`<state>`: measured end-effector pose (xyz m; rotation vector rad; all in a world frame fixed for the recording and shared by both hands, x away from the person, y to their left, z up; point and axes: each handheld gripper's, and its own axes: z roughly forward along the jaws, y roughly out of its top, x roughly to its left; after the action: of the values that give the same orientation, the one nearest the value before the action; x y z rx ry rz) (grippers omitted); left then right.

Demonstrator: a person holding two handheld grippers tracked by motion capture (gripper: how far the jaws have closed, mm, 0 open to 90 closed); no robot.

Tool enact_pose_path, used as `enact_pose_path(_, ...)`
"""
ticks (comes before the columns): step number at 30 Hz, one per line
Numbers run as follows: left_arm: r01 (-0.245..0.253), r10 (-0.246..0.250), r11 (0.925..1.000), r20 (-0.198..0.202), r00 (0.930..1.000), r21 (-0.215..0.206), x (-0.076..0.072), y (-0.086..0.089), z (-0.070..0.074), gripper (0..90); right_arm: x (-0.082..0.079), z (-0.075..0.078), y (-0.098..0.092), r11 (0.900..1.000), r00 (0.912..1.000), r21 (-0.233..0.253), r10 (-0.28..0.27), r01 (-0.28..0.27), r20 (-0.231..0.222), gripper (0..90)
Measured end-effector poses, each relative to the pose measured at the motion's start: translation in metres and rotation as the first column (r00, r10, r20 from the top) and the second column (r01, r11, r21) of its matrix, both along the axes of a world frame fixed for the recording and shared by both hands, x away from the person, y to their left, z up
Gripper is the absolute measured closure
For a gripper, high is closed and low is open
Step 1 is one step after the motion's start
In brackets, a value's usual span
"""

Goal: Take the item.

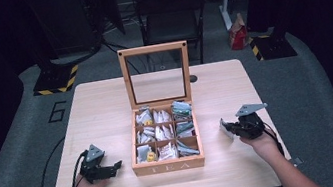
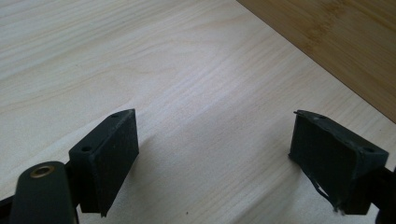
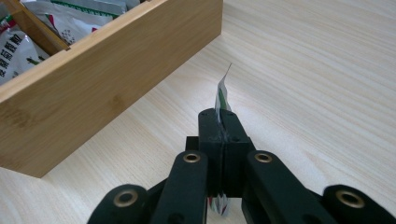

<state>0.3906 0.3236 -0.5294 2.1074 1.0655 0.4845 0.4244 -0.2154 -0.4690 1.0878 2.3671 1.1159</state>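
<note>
A wooden tea box (image 1: 168, 165) marked TEA stands mid-table, its glass lid (image 1: 156, 75) upright, its compartments holding several tea packets (image 1: 160, 133). My right gripper (image 1: 226, 128), to the box's right, is shut on a flat tea packet (image 3: 222, 93) that sticks up edge-on from between the jaws, just above the table; the box's side wall (image 3: 102, 79) is a short way to its left. My left gripper (image 1: 115, 167) rests on the table left of the box, jaws wide apart with bare wood between the pads (image 2: 116, 154). The box's wall (image 2: 336, 42) fills the far right corner.
The light wooden table (image 1: 102, 114) has bare room on both sides of the box. A small dark disc (image 1: 193, 78) lies behind the lid. A black chair (image 1: 169, 14) and stand bases with yellow-black stripes (image 1: 57, 80) sit on the floor beyond.
</note>
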Motion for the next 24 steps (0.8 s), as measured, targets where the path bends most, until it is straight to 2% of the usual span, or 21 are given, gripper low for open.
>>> enact_pose_path(4, 0.000, 0.000, 1.0000, 0.000, 1.0000, 0.000, 0.000, 0.000, 0.000, 14.9, -0.001, -0.002, 0.000, 1.000, 0.9999, -0.007, -0.011, 0.012, 0.002, 89.4)
enact_pose_path(9, 0.000, 0.000, 1.0000, 0.000, 1.0000, 0.000, 0.000, 0.000, 0.000, 15.0, -0.001, -0.004, 0.000, 1.000, 1.0000, -0.025, 0.004, -0.004, -0.002, 89.4)
enact_pose_path(12, 0.000, 0.000, 1.0000, 0.000, 1.0000, 0.000, 0.000, 0.000, 0.000, 14.9, -0.001, -0.005, 0.001, 1.000, 1.0000, -0.020, -0.005, 0.006, 0.003, 89.4)
enact_pose_path(18, 0.000, 0.000, 1.0000, 0.000, 1.0000, 0.000, 0.000, 0.000, 0.000, 15.0, -0.003, -0.007, 0.005, 0.999, 0.9999, -0.036, 0.014, -0.014, 0.002, 89.3)
enact_pose_path(24, 0.000, 0.000, 1.0000, 0.000, 1.0000, 0.000, 0.000, 0.000, 0.000, 15.0, -0.005, -0.012, 0.011, 0.999, 0.9998, -0.027, 0.019, -0.019, -0.008, 89.0)
